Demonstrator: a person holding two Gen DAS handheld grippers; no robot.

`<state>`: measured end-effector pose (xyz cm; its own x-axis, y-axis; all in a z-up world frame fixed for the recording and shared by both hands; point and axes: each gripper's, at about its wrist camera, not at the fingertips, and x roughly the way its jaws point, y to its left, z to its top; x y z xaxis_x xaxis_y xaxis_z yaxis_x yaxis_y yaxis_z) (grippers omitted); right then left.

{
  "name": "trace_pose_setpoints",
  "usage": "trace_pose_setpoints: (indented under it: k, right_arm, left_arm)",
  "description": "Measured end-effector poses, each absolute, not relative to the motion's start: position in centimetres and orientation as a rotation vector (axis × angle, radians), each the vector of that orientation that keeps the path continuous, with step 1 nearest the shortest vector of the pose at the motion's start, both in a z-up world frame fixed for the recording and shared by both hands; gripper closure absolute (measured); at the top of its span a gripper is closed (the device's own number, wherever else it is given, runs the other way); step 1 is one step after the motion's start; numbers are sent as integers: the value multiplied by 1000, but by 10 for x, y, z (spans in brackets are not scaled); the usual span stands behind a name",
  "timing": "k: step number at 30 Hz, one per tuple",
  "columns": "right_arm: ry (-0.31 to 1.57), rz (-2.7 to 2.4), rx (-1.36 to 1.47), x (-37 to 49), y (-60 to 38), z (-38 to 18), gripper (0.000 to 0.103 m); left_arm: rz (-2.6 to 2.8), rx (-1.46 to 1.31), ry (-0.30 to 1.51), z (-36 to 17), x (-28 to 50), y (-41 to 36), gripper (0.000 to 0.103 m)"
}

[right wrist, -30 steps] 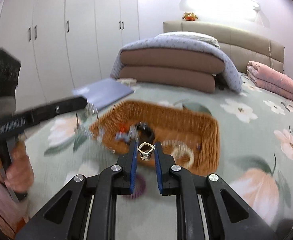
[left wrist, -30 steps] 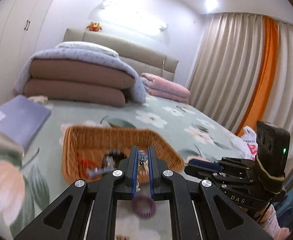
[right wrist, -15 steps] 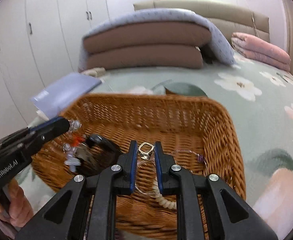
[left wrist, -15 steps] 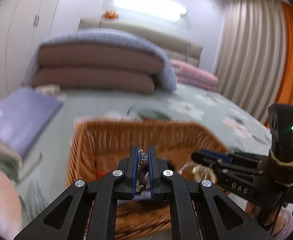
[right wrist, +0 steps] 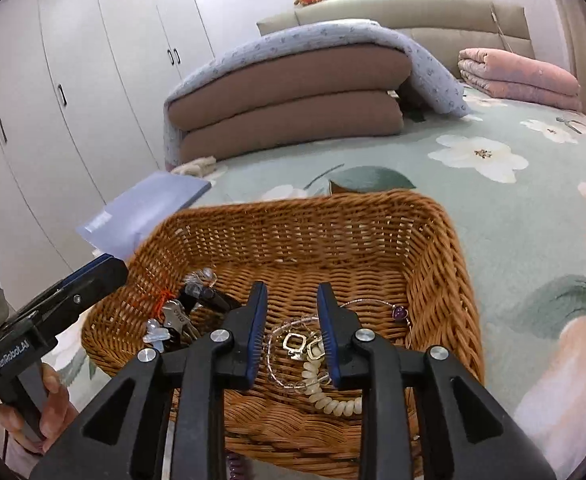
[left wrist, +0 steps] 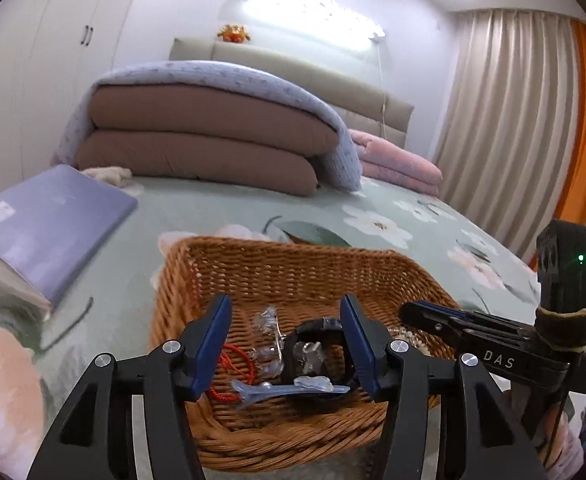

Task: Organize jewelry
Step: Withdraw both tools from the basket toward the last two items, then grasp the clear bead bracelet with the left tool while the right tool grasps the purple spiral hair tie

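A wicker basket [left wrist: 293, 264] [right wrist: 433, 248] sits on the floral bedspread. My left gripper [left wrist: 285, 344] is open over its left side, above a crystal piece [left wrist: 267, 320], a red cord [left wrist: 229, 364], a black band [left wrist: 317, 332] and a blue hair clip [left wrist: 289, 388]. My right gripper [right wrist: 291, 332] is open over the right side, above gold earrings [right wrist: 295, 344], a cream coil hair tie [right wrist: 333, 400] and a thin bangle with a purple bead [right wrist: 399, 312]. Both are empty.
A purple book [left wrist: 49, 232] lies left of the basket. Folded brown quilts [left wrist: 201, 140] and a pink blanket [right wrist: 517, 76] lie behind. A purple coil hair tie [right wrist: 235, 468] lies on the bed before the basket. Wardrobes stand left, curtains right.
Both grippers moved forward over the basket and opened. The crystal piece dropped from the left one and the gold earring from the right one; both now lie in the basket.
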<state>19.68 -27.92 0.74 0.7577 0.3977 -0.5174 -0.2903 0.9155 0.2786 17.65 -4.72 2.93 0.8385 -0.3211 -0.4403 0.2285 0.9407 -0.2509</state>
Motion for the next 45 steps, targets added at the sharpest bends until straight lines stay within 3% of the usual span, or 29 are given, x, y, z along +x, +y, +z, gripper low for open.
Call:
trace_pose_setpoints:
  k: [6,13,17,22,23,25,27,32,35,36,42,45]
  right_arm:
    - [532,379,143,175,-270,18,63]
    - [400,347,100,112,-270,34,58]
    - [392,308,125,72,-282,24,56]
    - [433,289,170,47,-294,17,54]
    - [450,293,174,44,-294,14,52]
    - [473,273,172,38,-292,7,33]
    - [495,234,153,36,-288,3,28]
    - [590,209,111,51,-273,-5,30]
    - [655,229,96,69,-260,-12,38]
    - [673,237,99,75,-255,-15,46]
    - [774,248,56,100,-241,-44,50]
    - [767,260,56,99,-241,-47,51]
  left_arm:
    - [-227,-223,484,27,174,-41,45]
    - [-149,-195,413,33,140,-41,45]
    - [-113,-213,479,14,116,-35,45]
    - [-136,-267,424,28,73,-23,45]
    - [-155,-278,422,30,63,-23,42]
    - [-202,-293,429,30,42,-24,34]
    - [-211,-265,446,25,20,-30,33]
    - [-249,-219,556,5,4,-40,33]
    - [-287,-223,621,-7,3,-41,33]
    - [-299,-224,643,-11,3,-42,33]
    - [-370,-243,742,-39,-3,-43,33]
    - [-384,-228,739,-42,-3,-46,49]
